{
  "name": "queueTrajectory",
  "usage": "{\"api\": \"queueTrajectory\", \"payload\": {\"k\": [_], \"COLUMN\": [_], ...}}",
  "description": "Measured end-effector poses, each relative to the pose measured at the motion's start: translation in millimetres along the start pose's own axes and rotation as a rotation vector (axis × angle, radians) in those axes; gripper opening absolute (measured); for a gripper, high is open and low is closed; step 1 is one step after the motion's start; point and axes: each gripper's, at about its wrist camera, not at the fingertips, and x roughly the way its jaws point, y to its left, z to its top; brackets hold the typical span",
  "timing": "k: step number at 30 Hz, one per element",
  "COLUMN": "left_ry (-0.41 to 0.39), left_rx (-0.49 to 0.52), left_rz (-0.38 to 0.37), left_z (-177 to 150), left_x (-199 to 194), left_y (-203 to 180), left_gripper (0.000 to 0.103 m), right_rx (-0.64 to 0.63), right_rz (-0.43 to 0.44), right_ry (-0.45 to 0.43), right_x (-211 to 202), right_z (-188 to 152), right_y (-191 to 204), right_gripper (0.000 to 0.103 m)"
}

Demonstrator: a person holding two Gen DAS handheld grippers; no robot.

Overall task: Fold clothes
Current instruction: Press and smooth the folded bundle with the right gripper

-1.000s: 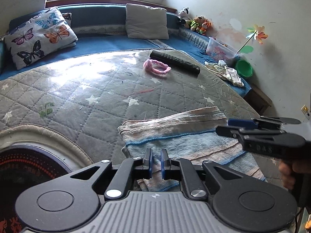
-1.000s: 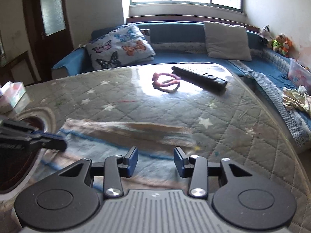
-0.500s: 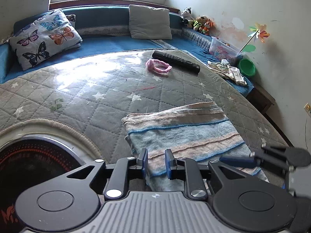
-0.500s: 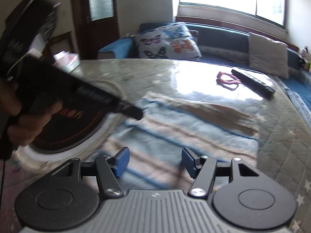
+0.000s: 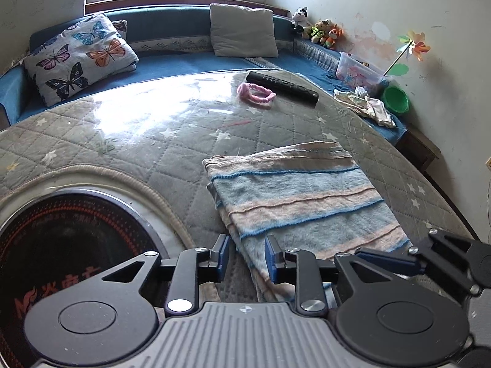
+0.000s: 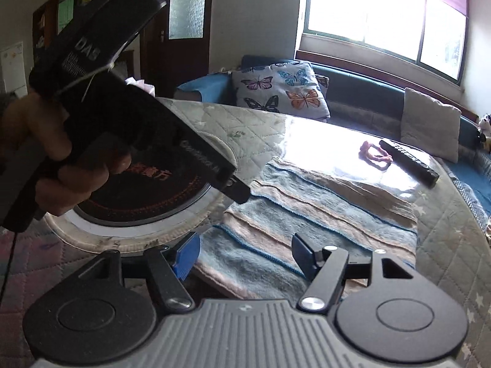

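Fingers apart on left gripper (image 5: pixel 244 256) and right gripper (image 6: pixel 245 253), empty. Towel (image 5: pixel 294 196) mid-frame: soft, light, limp; take near corners.

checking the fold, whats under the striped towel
The striped towel lies folded in layers on the quilted star-pattern cover. Only the cover shows around its edges; anything beneath or between the layers is hidden.

The left wrist view sat low and close over the striped towel (image 5: pixel 294 196), facing the window seat and the right wall. The right wrist view looked from the towel's (image 6: pixel 310 214) near right end, angled left toward the door. Both shared the remote (image 5: pixel 281 86) (image 6: pixel 408 162).
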Motion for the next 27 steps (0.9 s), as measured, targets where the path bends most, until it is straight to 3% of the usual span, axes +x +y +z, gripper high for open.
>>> {"api": "queueTrajectory", "payload": {"k": [10,14,21,27], "left_ry": [0.004,0.012,0.026,0.027], "left_rx": [-0.097,-0.136,-0.181,-0.191], "left_rz": [-0.009,-0.03,-0.055,-0.054], "left_z": [-9,-9,-11,-13], "left_x": [-8,-9,-5,-6], "left_y": [2,3,7,9], "left_gripper": [0.03,0.031,0.032,0.032], "right_rx": [-0.202,-0.303,-0.291,-0.255], "right_rz": [-0.033,-0.083,-0.099,-0.083], "right_ry": [0.018,0.025,0.048,0.032], "right_x": [-1,14,21,15], "right_z": [-12,-16,-17,-14], "right_y": [40,59,59,55], "right_gripper": [0.064,0.053,0.044,0.046]}}
